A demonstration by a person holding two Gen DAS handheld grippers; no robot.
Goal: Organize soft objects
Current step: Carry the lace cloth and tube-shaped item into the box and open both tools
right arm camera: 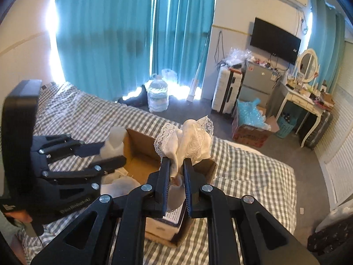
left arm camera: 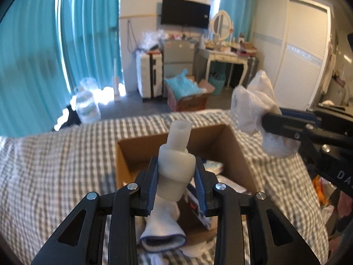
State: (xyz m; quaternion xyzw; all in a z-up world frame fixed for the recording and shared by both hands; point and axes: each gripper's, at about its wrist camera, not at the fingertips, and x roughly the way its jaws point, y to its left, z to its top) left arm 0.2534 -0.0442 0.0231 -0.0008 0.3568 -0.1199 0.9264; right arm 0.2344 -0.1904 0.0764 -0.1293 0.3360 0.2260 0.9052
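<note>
Left tongs (left arm camera: 176,176) around upright silicone tube (left arm camera: 176,159)

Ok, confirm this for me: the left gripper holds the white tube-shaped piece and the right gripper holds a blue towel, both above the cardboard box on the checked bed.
One thing is wrong: the right gripper holds a white lace-trimmed cloth, not a blue towel, as the right wrist view shows. The rest stands: the left gripper holds the white tube-shaped piece, both above the cardboard box on the checked bed.

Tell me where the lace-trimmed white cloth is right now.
The lace-trimmed white cloth is pinched in the right gripper, held up above the cardboard box on the checked bed.
</note>
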